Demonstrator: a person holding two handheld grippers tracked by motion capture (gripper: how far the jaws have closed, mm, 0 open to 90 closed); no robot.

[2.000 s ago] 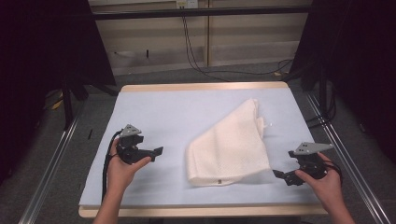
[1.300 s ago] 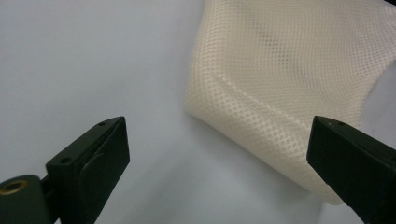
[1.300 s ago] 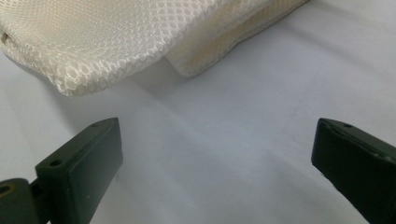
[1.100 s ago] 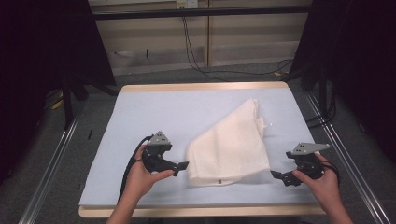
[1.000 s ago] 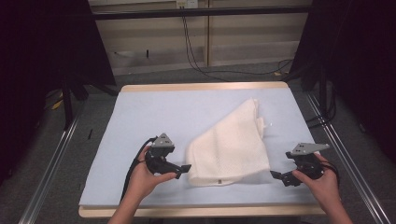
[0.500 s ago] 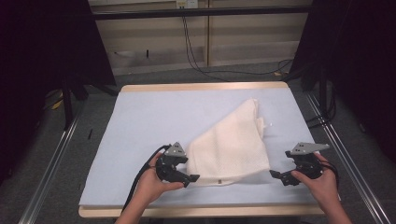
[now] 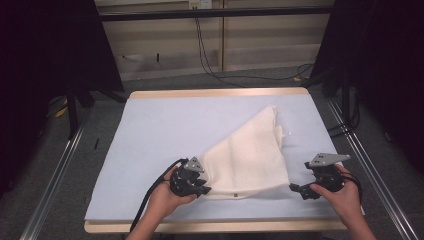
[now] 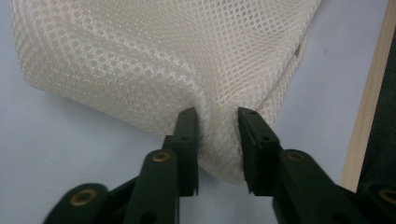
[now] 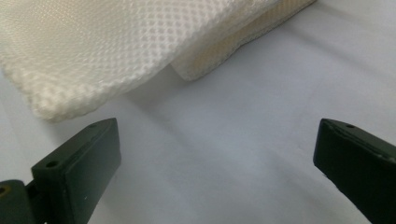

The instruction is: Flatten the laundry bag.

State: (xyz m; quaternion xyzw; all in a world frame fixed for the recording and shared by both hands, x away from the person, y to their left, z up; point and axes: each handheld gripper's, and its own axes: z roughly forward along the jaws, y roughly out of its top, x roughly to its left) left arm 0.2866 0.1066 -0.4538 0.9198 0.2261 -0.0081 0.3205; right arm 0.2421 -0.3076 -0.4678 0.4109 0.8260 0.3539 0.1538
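Cream mesh cloth (image 7: 252, 155), folded to a rough triangle with honeycomb weave, lies on the pale blue tabletop (image 7: 165, 130), right of centre. The left claw (image 8: 217, 140) pinches a bunched fold at the cloth's near left corner between narrowly parted jaws. The right claw (image 9: 215, 154) gapes wide, empty, just beside the cloth's near right corner.

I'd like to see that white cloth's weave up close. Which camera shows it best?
The left gripper view: the mesh cloth is sharp, pinched between the jaws. The right gripper view shows a blurrier corner; the high view shows its whole folded shape.
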